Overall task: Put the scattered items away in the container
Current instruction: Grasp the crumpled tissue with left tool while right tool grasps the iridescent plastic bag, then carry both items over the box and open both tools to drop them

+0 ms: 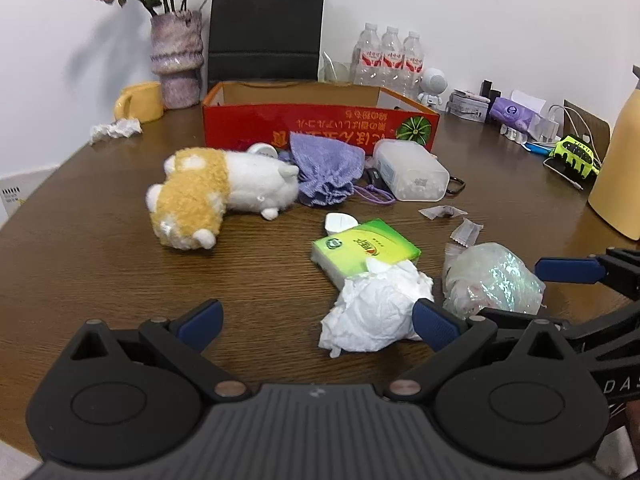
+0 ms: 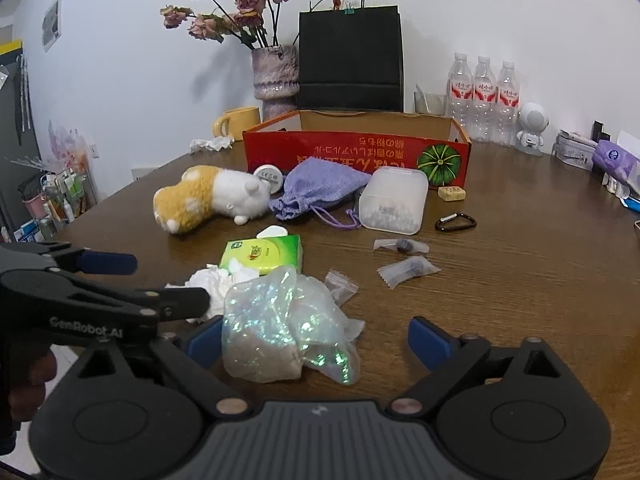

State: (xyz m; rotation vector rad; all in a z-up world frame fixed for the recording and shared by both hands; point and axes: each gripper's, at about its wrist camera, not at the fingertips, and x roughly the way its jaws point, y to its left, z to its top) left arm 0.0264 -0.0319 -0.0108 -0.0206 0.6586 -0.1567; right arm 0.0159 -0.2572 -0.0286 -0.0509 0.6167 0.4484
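Left gripper [image 1: 318, 326]: low over the wooden table [image 1: 100, 264], fingers wide apart, nothing held; crumpled white tissue [image 1: 374, 312] lies between them, against the right-hand pad.
Right gripper [image 2: 316, 340]: fingers spread wide, not clamped; the iridescent plastic bag [image 2: 288, 328] sits in the gap, nearer the left-hand pad.
Container: red cardboard box [image 1: 320, 124], open-topped, at 12 o'clock in the left wrist view.
Plush toy [image 1: 216, 192]: on its side at 11 o'clock, in front of the box.
Purple pouch [image 1: 326, 168]: just beside the plush, touching the box front.
Clear plastic case [image 1: 412, 170]: at 1 o'clock, beside the pouch.
Green tissue pack [image 1: 366, 248]: mid-table, touching the crumpled tissue.
Small wrappers [image 2: 404, 258]: at 1 o'clock in the right wrist view, near a black carabiner [image 2: 456, 222].
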